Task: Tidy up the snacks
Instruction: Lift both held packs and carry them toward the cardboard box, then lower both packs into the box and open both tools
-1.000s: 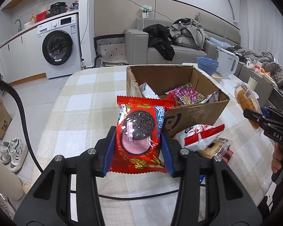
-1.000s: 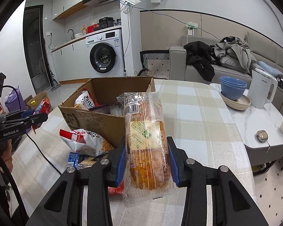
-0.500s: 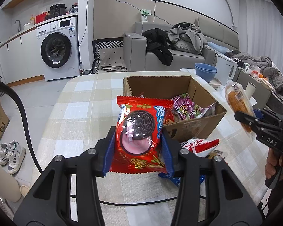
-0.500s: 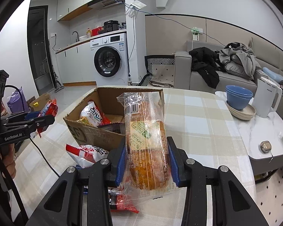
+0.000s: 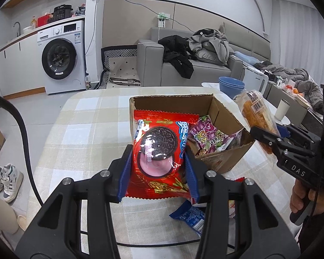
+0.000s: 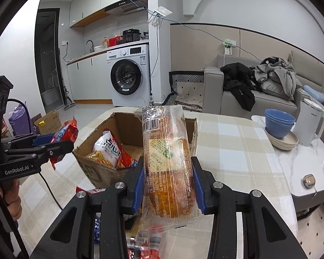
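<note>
Both loads are up for boxing: left hand-held gripper (image 5: 157, 170) clamps the red cookie packet (image 5: 159, 155), right hand-held gripper (image 6: 167, 185) grips the bread pack (image 6: 167, 161), both over the surface's near edge, next carried over the cardboard box (image 5: 218, 161) and let go.

Grey sofa (image 5: 196, 69) w/ piled clothes at 12, washer (image 5: 62, 58) at 10, white walls, pale tiled floor.

Cardboard box (image 5: 224, 161) open-topped (snack bags (image 5: 207, 138) fill its floor), tablecloth (image 5: 86, 129) left bare.

A lived-in home: washing machine (image 6: 129, 75) under a kitchen counter (image 6: 110, 50), clothes-strewn sofa (image 5: 196, 64), checked dining table (image 5: 92, 116).
</note>
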